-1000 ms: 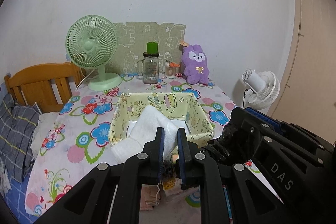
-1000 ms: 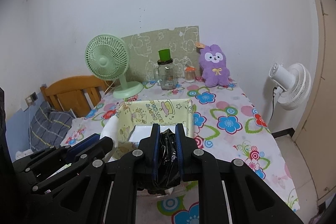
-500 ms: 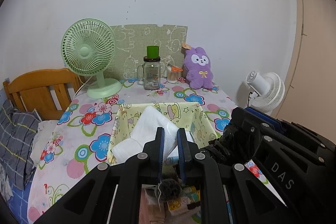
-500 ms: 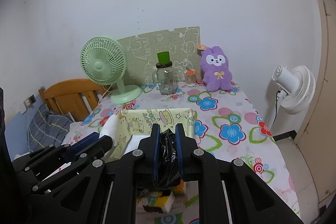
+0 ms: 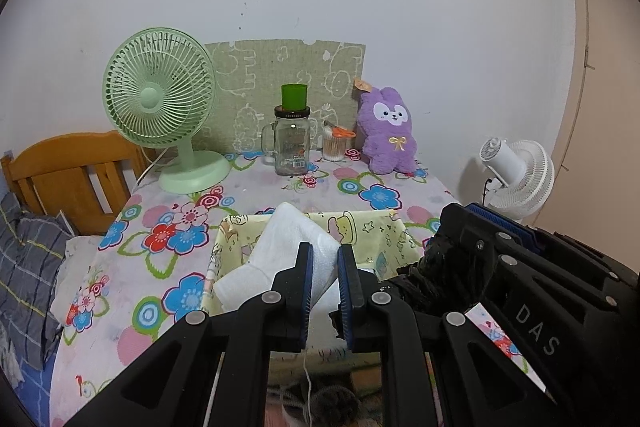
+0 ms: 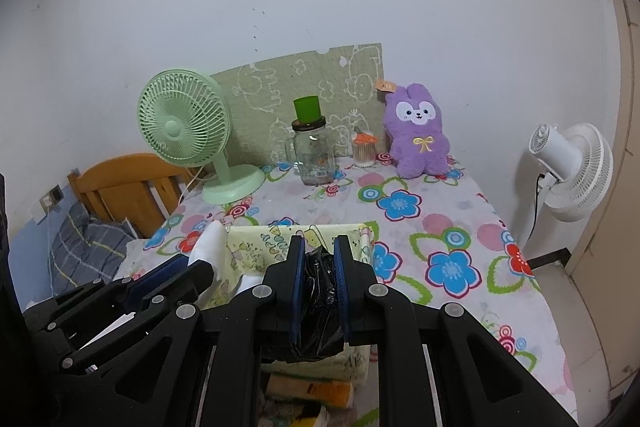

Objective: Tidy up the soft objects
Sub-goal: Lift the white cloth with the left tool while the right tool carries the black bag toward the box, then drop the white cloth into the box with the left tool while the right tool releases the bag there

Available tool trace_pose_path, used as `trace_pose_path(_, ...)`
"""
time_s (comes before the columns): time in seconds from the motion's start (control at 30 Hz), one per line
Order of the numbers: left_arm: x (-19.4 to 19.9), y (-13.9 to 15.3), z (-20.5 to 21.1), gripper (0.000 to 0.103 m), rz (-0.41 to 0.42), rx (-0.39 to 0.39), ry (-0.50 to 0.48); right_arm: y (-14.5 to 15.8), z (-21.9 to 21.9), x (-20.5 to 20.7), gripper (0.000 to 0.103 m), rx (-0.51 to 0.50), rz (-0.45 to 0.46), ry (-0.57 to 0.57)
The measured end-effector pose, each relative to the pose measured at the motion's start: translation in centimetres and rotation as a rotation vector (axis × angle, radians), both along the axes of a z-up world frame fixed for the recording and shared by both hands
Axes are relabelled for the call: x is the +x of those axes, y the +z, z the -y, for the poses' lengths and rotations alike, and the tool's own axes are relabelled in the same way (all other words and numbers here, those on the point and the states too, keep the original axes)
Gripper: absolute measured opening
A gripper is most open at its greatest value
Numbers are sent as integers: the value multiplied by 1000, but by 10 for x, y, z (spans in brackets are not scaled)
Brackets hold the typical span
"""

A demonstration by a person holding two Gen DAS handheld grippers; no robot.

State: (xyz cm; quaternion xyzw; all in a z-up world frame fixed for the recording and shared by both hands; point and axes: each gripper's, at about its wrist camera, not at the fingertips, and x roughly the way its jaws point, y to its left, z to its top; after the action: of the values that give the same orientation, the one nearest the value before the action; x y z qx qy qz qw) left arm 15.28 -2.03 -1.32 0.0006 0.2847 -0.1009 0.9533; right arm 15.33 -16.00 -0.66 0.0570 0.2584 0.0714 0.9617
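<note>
A white towel (image 5: 296,251) is pinched between the two fingers of the left gripper (image 5: 323,267); its folded bulk rises up and to the left over the near-left part of a yellow cartoon-print fabric bin (image 5: 372,231). The part of the towel behind the fingers is hidden, so how far it reaches into the bin cannot be told. In the right wrist view only a white tip of the towel (image 6: 212,243) shows above the left gripper's black frame.

The right gripper (image 6: 319,261) is closed on a crumpled black plastic bag (image 6: 320,299), which fills the gap between its blue-padded fingers and hangs below them, over the near edge of the bin (image 6: 256,247). From the left wrist view the bag (image 5: 440,267) is a dark wrinkled mass at the right gripper's front, mostly covered by that frame.

The bin sits on the near part of a counter covered with a flowered cloth (image 6: 452,267). Under the gripper frames lie a dark fuzzy lump with a white string (image 5: 328,401) and some orange and yellow items (image 6: 312,391), too cut off to identify.

At the far edge of the counter stand a green desk fan (image 5: 160,99) on the left, a glass jar with a green cup on its lid (image 5: 292,143), a small container of cotton swabs (image 5: 334,145), and a purple plush rabbit (image 5: 388,131) against a green patterned board (image 5: 256,75). A white floor fan (image 6: 568,171) stands off to the right, and a wooden bed headboard (image 5: 72,167) with grey plaid bedding (image 5: 24,267) lies left.
</note>
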Motion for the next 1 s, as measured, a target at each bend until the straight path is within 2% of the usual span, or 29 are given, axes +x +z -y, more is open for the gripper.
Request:
trace_pose_path(0.3, 32, -19, 1, 10, -34, 27, -5, -13, -4, 37, 18, -9, -29, -1)
trace_pose_path(0.77, 66, -47, 1, 11, -124, 13, 0, -38, -12, 78, 18, -26, -83, 7)
trace_pose_path(0.97, 70, -55, 5, 18, -152, 26, -15, -50, -11, 92, 18, -23, -132, 10)
trace_pose_path(1.0, 70, -56, 6, 22, -152, 29, -13, -52, -11, 94, 18, -25, -143, 14)
